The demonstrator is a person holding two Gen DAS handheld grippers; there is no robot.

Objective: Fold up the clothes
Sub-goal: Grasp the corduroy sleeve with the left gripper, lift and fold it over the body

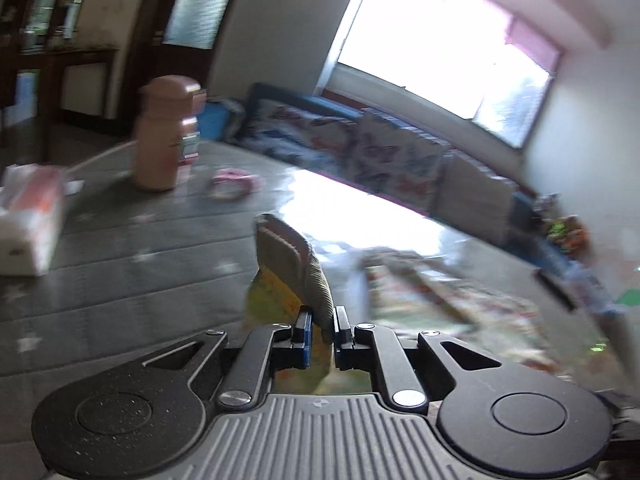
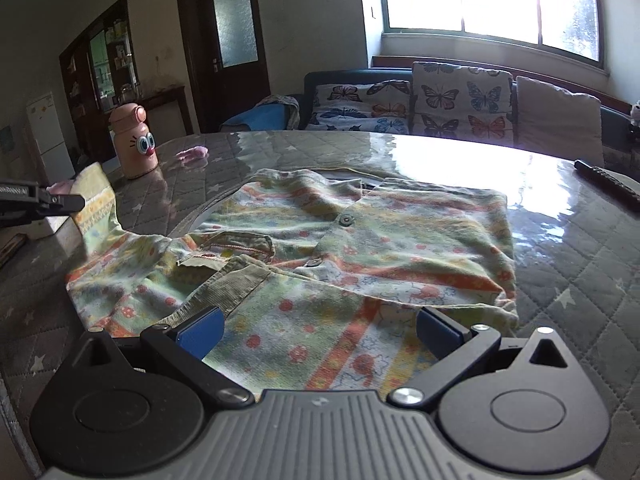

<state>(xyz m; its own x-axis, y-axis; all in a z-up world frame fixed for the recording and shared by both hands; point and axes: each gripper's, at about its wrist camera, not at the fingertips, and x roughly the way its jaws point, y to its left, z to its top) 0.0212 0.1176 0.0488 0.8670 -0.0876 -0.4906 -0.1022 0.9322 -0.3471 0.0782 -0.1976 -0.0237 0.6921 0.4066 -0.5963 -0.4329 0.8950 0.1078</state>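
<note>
A small patterned child's shirt with green, orange and yellow print and buttons lies spread on the quilted table. My left gripper is shut on the shirt's sleeve cuff, which stands up between the blue pads. In the right wrist view the left gripper holds that sleeve lifted at the shirt's left side. My right gripper is open, low over the shirt's near hem, with a blue pad on each side of the cloth. The left wrist view is motion-blurred.
A pink cartoon-face bottle stands at the table's far left, with a pink item beside it. A tissue box sits left. A remote lies far right. A butterfly-cushioned sofa is behind the table.
</note>
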